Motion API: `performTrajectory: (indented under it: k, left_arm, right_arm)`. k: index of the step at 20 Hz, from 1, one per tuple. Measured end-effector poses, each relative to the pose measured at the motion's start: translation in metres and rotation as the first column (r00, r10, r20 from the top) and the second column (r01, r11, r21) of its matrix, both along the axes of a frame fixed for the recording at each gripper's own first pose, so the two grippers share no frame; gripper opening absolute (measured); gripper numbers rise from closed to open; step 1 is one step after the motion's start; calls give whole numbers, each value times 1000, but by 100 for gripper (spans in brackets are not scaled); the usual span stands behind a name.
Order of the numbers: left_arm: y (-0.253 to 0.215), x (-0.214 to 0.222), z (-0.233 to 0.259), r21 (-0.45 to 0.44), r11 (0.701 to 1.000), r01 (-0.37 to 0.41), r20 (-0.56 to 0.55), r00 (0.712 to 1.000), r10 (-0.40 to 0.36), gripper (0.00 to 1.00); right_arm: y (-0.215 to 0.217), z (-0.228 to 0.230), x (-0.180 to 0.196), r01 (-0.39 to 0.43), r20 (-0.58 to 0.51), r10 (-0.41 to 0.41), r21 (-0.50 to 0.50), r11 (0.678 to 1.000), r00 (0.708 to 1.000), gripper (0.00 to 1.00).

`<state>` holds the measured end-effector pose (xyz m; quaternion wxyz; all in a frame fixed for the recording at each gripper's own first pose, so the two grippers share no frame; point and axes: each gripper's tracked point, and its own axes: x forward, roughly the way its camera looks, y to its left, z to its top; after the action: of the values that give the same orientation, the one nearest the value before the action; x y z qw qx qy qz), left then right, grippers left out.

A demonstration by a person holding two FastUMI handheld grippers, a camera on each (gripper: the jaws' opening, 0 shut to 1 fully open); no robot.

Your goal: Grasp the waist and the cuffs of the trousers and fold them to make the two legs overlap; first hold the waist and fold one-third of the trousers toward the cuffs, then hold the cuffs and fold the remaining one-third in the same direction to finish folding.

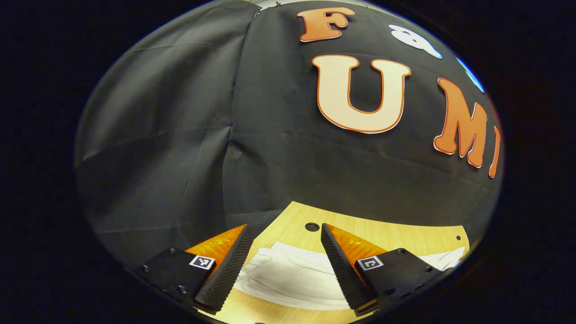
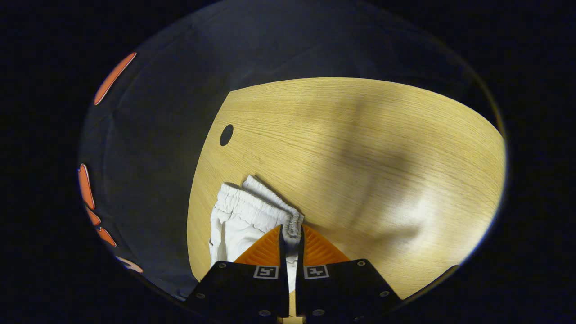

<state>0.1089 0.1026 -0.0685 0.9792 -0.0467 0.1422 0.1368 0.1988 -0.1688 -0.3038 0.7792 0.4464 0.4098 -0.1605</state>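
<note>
Pinching the elastic waistband [image 2: 270, 204] of the white trousers [image 2: 234, 225], the right gripper [image 2: 291, 236] sits at the bottom centre of the right gripper view, fingers nearly together with the gathered band between them. The cloth bunches to the lower left on the wooden table [image 2: 360, 148], a round hole [image 2: 226, 135] up near its left edge. In the left gripper view, the left gripper [image 1: 285, 256] hangs wide open holding nothing, white fabric lying flat on the table below it.

Nothing readable here really. Just small square black-and-white marker tags [image 1: 201, 262] on the tongs' mounts, same kind in the right gripper view [image 2: 266, 272], no actual words or numbers.
</note>
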Motion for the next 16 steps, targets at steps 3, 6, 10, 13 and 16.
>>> performTrajectory:
  k: [3,6,10,13,16]
  left_arm:
    - [1,-5,5,20,1000,4,6,1000,-4,99]
    - [8,-2,2,23,1000,11,6,1000,-12,99]
    - [20,6,-11,-17,999,42,-1,999,-42,99]
    - [36,11,-18,0,997,80,-20,997,-80,99]
    - [57,18,-20,-5,994,108,-19,994,-108,99]
  right_arm:
    - [1,13,-1,-9,26,10,-34,999,1000,3]
    - [9,46,1,-13,88,14,-14,1000,996,2]
    - [33,93,7,-35,197,39,-23,999,980,2]
    - [47,117,-1,-73,269,91,-76,994,959,2]
    - [63,140,-5,-132,318,161,-112,985,934,2]
